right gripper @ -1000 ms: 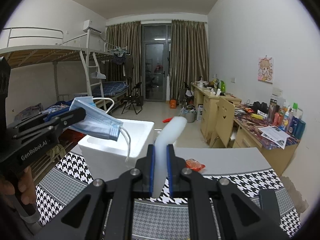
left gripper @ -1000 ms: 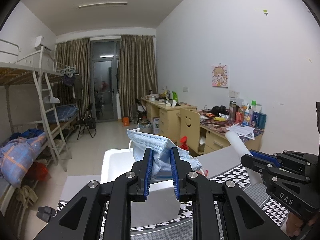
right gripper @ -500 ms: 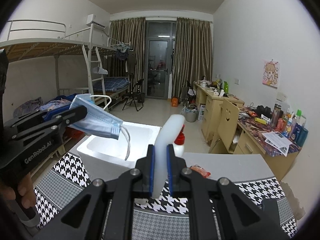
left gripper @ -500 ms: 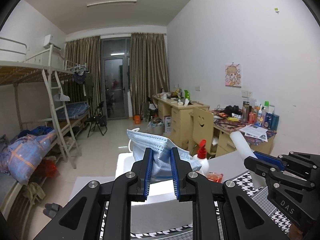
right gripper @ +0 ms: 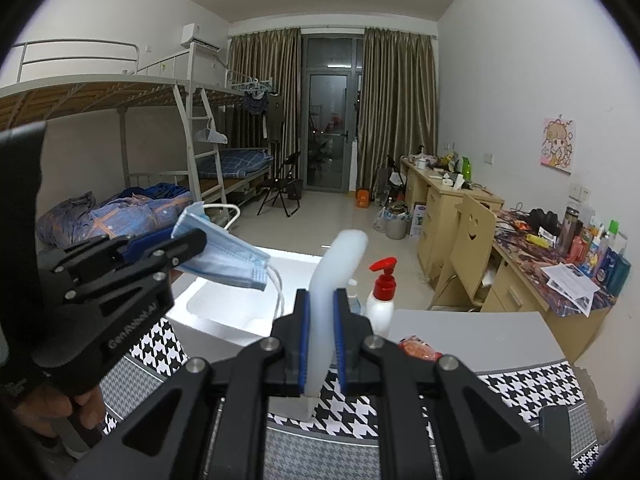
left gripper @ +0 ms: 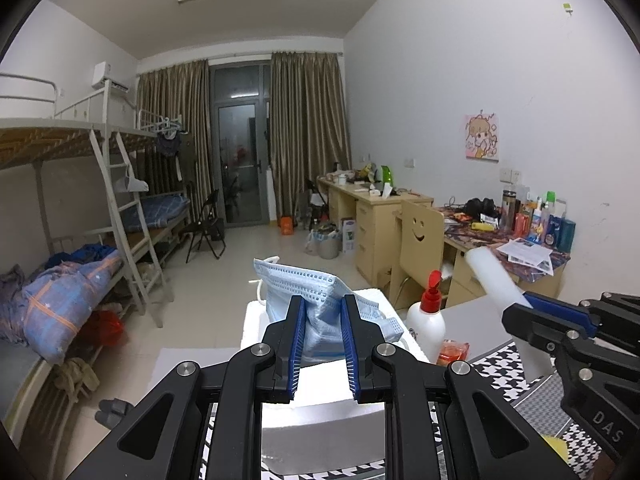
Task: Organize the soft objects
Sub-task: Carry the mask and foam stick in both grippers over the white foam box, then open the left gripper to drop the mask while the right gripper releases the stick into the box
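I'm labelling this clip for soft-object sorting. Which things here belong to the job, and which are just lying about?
In the job:
blue face mask, held by the left gripper
white foam strip, held by the right gripper
white foam box

Lying about:
pump bottle
orange packet

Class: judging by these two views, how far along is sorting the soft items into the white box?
Done: nothing shows inside the white foam box. In hand: left gripper clamps the blue face mask; right gripper clamps the white foam strip. Left: dropping both in.
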{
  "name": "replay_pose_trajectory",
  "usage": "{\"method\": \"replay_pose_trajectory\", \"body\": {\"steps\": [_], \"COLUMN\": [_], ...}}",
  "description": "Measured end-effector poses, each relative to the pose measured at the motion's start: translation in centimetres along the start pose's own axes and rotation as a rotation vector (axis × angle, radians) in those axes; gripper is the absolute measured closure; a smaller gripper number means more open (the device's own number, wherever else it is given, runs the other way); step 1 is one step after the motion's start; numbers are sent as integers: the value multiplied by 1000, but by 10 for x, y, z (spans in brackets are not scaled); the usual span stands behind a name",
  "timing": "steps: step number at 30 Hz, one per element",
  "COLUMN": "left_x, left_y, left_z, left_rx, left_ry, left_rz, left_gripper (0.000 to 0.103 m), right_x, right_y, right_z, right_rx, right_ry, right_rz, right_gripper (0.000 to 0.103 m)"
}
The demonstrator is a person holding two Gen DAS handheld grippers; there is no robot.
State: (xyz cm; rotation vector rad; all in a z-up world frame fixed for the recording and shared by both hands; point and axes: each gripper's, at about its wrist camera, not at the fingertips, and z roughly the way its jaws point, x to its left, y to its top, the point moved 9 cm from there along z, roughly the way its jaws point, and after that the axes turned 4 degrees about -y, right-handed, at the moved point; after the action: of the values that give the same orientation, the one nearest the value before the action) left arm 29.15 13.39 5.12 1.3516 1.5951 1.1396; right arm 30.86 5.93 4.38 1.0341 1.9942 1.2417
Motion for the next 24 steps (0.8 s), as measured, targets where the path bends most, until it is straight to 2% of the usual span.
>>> {"method": "replay_pose_trajectory", "body": {"steps": [8, 15, 16, 17, 18, 19, 20, 22, 24], "left_x": [9, 12, 13, 14, 17, 18, 22, 31, 34], "left_y": [-9, -18, -21, -22, -22, -22, -20, -17, -15], "left_z": [27, 47, 49, 50, 49, 48, 44, 38, 35], "left_rx": [67, 129, 144, 149, 147, 138, 123, 102, 96], "left_ry": [-11, -59, -66, -66, -58, -49, -35, -7, -11], "left_rz": [-21, -34, -34, -34, -37, -38, -42, -68, -88], "left_gripper": [83, 81, 75, 60, 51, 32, 22, 18, 13], "right_x": [3, 5, 5, 5, 5, 5, 5, 4, 6], "right_y": [0, 2, 2, 2, 3, 4, 4, 5, 5], "right_z": [12, 22, 23, 24, 25, 25, 26, 28, 30], "right_rx": [19, 39, 41, 42, 43, 44, 45, 49, 54], "right_ry": [-10, -25, -28, -30, -32, -34, -35, -37, -35], "right_rz": [-4, -5, -4, -3, -3, -5, -5, -3, -3], "right_gripper": [89, 89, 89, 89, 89, 89, 89, 89, 89]}}
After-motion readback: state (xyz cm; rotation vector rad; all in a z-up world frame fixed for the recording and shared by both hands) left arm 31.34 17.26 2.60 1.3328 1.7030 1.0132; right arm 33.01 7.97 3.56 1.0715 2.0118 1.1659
